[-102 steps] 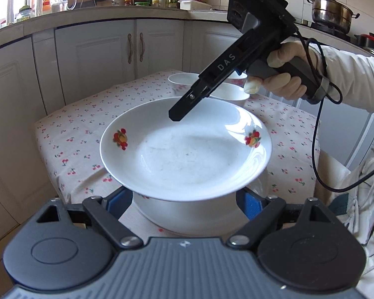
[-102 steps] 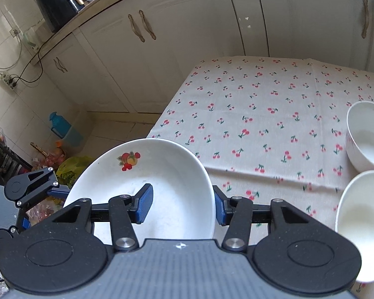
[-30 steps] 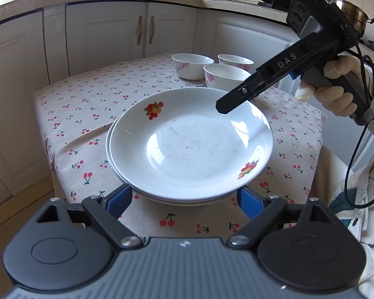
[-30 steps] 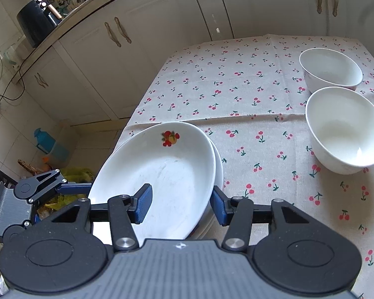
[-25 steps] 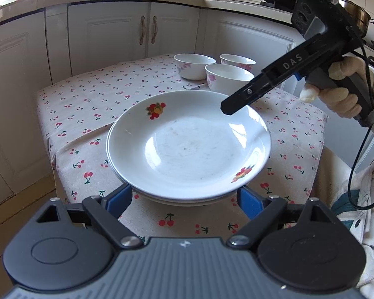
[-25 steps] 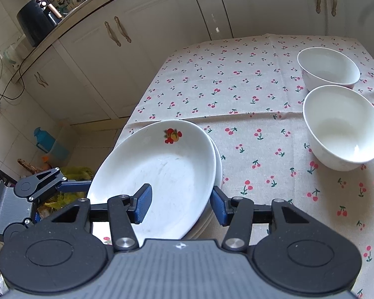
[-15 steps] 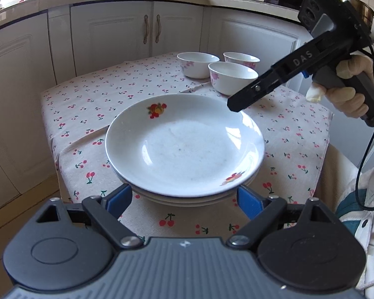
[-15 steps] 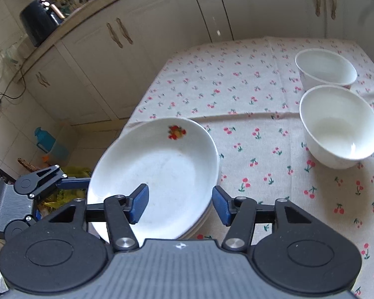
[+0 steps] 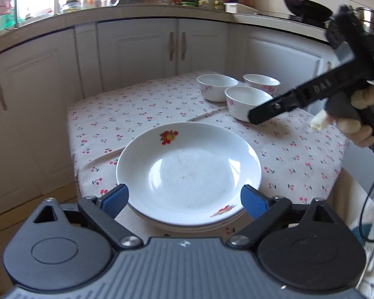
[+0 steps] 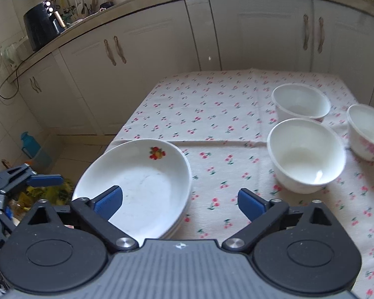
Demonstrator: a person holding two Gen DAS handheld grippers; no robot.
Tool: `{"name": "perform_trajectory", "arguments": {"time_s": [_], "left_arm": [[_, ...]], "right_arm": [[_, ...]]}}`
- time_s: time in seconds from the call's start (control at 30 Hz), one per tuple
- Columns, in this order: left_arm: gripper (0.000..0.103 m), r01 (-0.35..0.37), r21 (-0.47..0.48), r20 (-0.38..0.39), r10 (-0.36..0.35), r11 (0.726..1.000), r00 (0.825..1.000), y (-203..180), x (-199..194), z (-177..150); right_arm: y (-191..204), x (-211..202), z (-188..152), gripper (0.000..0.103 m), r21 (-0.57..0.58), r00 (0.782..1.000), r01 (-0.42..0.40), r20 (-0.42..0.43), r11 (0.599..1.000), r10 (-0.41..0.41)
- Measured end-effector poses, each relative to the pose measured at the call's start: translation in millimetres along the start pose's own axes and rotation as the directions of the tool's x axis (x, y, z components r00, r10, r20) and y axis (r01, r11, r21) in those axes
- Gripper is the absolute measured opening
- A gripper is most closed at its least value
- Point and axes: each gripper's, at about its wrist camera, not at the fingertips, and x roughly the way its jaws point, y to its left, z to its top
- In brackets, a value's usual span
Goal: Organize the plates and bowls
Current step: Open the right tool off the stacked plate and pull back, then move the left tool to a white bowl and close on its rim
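A stack of white plates point(image 9: 188, 172) with fruit prints rests on the near corner of the cherry-print tablecloth point(image 9: 137, 109); it also shows in the right wrist view point(image 10: 137, 186). Three white bowls stand apart behind it: the nearest bowl point(image 10: 305, 154), a far bowl point(image 10: 300, 102) and a right bowl point(image 10: 367, 132). My left gripper point(image 9: 184, 199) is open, its jaws apart on either side of the stack's near rim. My right gripper point(image 10: 179, 201) is open and empty, held above the cloth between the stack and the nearest bowl. It also shows in the left wrist view point(image 9: 254, 115).
White kitchen cabinets point(image 9: 177, 47) and a counter with bottles surround the table. The table's left edge drops to the tiled floor point(image 10: 72, 149), where a blue bottle point(image 10: 31, 144) stands. A black appliance point(image 10: 41, 26) sits on the counter.
The top plate was set down on the stack. My right gripper opened wide and pulled back from the plates toward the bowls. My left gripper drew back slightly.
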Motion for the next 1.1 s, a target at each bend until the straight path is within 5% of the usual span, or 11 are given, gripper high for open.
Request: {"name": "perform_trajectory", "arguments": {"time_s": [0.4, 0.9, 1.1], "left_arm": [[0.102, -0.164, -0.062, 0.104, 0.17, 0.985, 0.98, -49, -11, 18], [0.102, -0.19, -0.09, 0.074, 0.197, 0.978, 0.978, -97, 23, 42], [0.102, -0.171, -0.072, 0.031, 0.174, 0.983, 0.984, -102, 50, 64]], "right_arm": [[-33, -35, -23, 0.103, -0.039, 0.981, 0.146, 0.134, 0.988, -0.14], [-72, -56, -57, 0.103, -0.023, 0.933, 0.307, 0.206, 0.951, -0.296], [-82, -47, -63, 0.103, -0.034, 0.937, 0.304, 0.19, 0.952, -0.292]]}}
